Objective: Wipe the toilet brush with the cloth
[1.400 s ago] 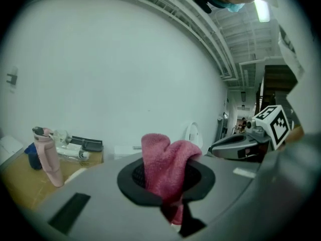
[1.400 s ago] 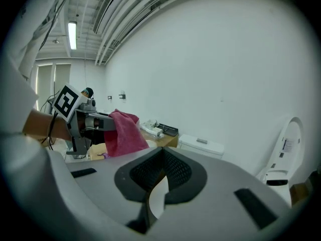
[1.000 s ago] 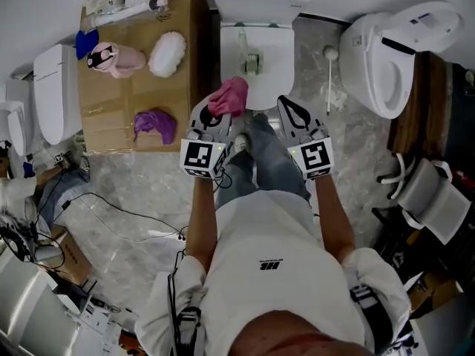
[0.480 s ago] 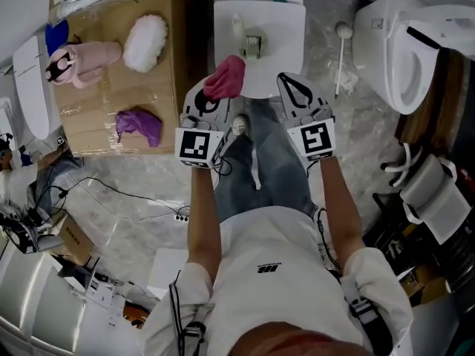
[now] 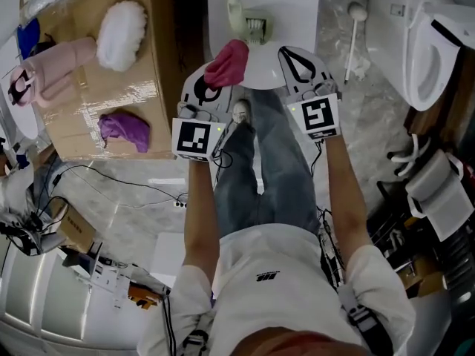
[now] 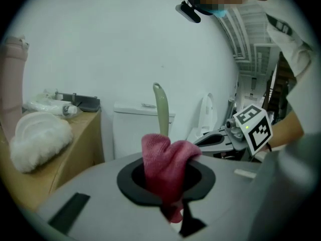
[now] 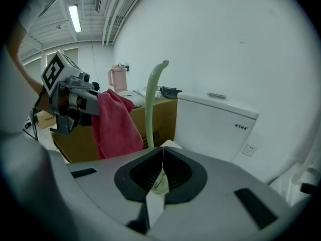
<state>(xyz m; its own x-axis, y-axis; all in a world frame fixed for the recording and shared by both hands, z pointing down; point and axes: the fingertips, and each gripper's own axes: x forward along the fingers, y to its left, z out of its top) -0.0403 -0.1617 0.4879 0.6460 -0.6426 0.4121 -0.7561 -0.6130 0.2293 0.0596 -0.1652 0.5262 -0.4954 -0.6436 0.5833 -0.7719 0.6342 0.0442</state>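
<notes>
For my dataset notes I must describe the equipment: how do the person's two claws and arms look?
Both the left claw and right claw have pale grey shells with black pads, and each carries a cube of black-and-white square markers. The person wears a white short-sleeved T-shirt and blue jeans.

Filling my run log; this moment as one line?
left gripper: shut on cloth | right gripper: shut, empty | toilet brush: upright on toilet lid, untouched
</notes>
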